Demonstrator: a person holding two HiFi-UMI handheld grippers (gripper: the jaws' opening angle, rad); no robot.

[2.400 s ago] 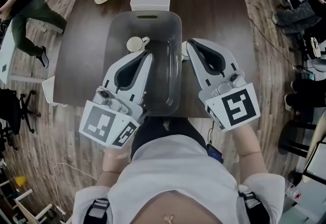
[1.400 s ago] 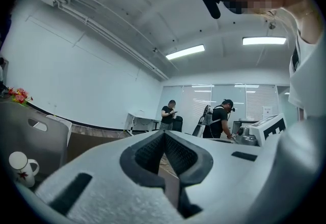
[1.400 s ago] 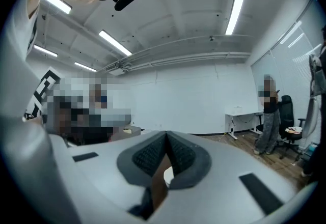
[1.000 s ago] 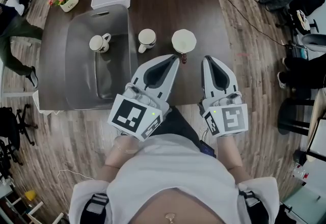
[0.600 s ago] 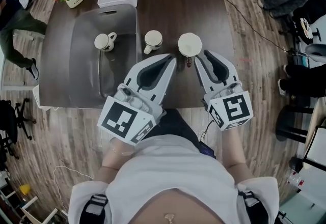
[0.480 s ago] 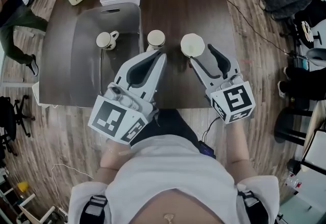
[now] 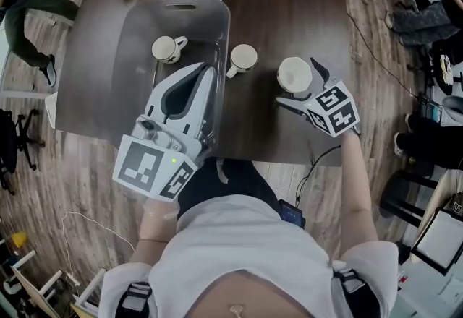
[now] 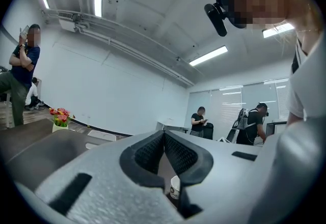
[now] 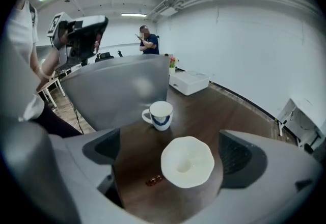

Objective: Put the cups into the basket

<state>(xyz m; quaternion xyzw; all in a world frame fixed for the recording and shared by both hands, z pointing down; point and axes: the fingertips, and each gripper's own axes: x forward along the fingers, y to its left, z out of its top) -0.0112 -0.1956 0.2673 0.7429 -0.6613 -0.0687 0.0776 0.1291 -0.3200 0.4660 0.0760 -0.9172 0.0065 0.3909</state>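
Dark table (image 7: 289, 13), basket (image 7: 137, 35) left with 1 cup (image 7: 166, 48) in: my right gripper (image 7: 302, 85), jaws just opened wide, straddles the white cup (image 9: 187, 162) untouched, ready to clamp; left gripper (image 8: 164, 136) closed, empty, over the basket.

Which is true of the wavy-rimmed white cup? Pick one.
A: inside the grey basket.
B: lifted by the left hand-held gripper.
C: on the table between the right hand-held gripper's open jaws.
C: the wavy-rimmed white cup stands on the table between the right hand-held gripper's jaws, which have just been opening.
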